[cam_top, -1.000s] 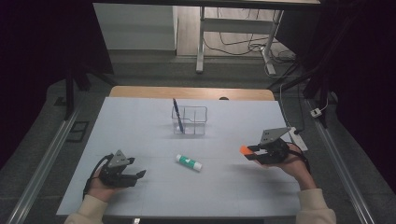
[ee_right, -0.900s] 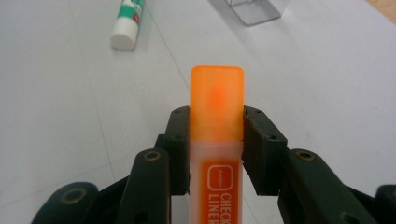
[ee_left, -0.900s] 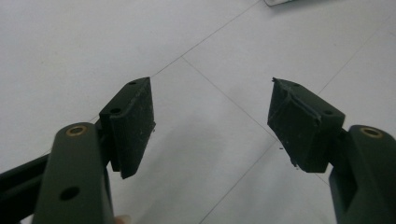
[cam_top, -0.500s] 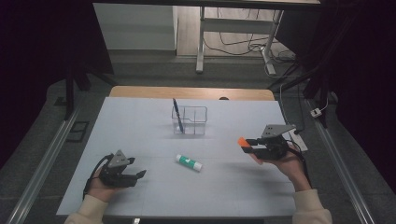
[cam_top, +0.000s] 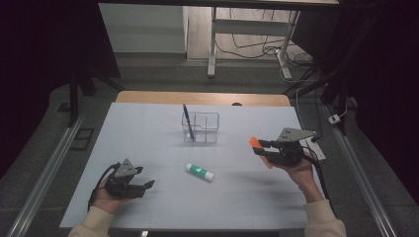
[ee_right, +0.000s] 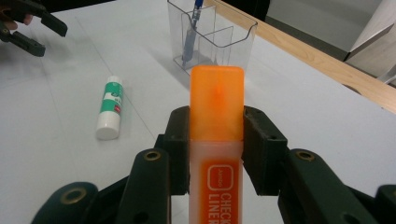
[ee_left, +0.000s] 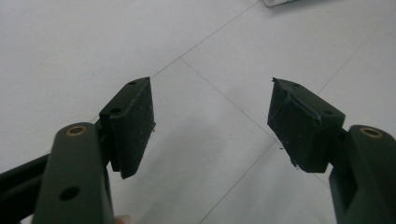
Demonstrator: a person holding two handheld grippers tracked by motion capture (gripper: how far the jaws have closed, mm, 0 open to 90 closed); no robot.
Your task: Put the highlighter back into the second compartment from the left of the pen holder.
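Observation:
My right gripper [cam_top: 260, 147] is shut on an orange highlighter [ee_right: 216, 121] and holds it above the table's right side, cap pointing left toward a clear plastic organizer [cam_top: 201, 127]. The organizer [ee_right: 212, 39] has a blue pen [cam_top: 188, 120] standing in its left compartment. A white and green glue stick [cam_top: 199, 172] lies flat on the table's middle, also seen as the glue stick [ee_right: 110, 108] left of the highlighter. My left gripper [cam_top: 148, 184] rests low at the front left, jaws open, with bare table between its pads [ee_left: 133, 122].
The white table [cam_top: 148, 138] has a wooden strip [cam_top: 197, 98] along its far edge. Cables and a small white block [cam_top: 316, 148] lie at the right edge. Metal rails run along both sides on the floor.
The right gripper with the highlighter has risen slightly and shifted a little away from the person. The left gripper has stayed put.

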